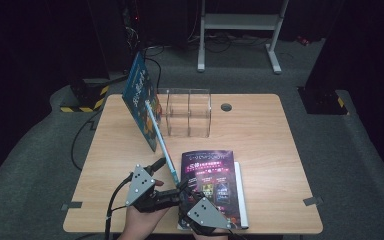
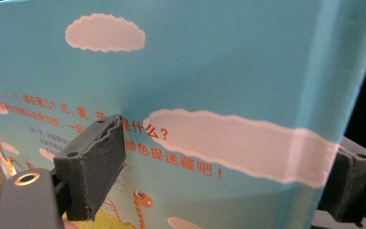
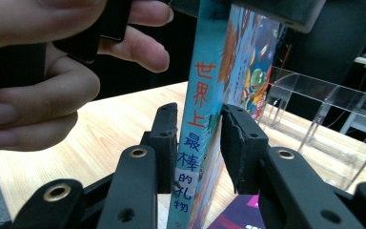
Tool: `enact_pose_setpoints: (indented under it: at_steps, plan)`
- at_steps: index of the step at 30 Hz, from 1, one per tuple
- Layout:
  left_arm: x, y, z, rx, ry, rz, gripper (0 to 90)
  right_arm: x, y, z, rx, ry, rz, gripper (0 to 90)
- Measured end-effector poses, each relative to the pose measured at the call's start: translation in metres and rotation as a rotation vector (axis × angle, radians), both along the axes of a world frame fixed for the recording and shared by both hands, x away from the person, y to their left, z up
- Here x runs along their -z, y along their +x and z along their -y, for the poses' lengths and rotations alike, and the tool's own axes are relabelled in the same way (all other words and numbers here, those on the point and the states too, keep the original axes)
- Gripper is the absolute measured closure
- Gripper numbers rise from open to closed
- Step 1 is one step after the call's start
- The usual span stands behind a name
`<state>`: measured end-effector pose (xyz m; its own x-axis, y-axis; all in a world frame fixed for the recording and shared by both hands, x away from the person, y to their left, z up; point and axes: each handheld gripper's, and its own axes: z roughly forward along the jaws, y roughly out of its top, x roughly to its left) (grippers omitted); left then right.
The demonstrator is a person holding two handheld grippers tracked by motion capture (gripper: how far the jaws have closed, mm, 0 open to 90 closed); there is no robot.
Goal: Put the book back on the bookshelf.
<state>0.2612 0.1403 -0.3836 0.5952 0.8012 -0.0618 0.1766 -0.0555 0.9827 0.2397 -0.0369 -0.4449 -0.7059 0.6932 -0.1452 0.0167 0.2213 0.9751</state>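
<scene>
Nearest the person, at the front edge of the worktop (image 1: 260,150), the right hand-held gripper (image 3: 198,143) has its jaws straddling the spine of the blue picture book (image 1: 145,102); a small gap shows on each side of the spine, so they stand apart around it rather than pressing on it. Just beside it, the left hand-held gripper (image 2: 219,167) is clamped across the book's cover, one pad on the printed face and the other behind the far edge. The book stands on edge, tilted, its long axis running up and away from both grippers toward the clear acrylic holder (image 1: 188,112) mid-worktop. By my reading the left hand carries the book now, and the coming move is to steer it forward into one of the holder's slots. The cover is sky blue with white clouds, cartoon figures and red and orange Chinese print. A dark purple magazine (image 1: 212,185) lies flat to the right of the grippers.
</scene>
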Motion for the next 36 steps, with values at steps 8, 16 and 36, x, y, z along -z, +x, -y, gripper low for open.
enact_pose_setpoints:
  at_steps: [8, 16, 36]
  plan:
    - [0.003, 0.0, -0.006, -0.016, 0.015, -0.01, 15.5, 0.003, 0.001, -0.009, -0.023, -0.014, -0.02, 65.3]
    - [0.008, 0.001, -0.011, -0.017, 0.025, -0.028, 16.7, 0.007, 0.003, -0.017, -0.039, -0.034, -0.043, 63.6]
    - [0.013, 0.002, -0.018, -0.029, 0.047, -0.001, 21.6, 0.009, 0.013, -0.021, -0.097, -0.016, -0.114, 51.5]
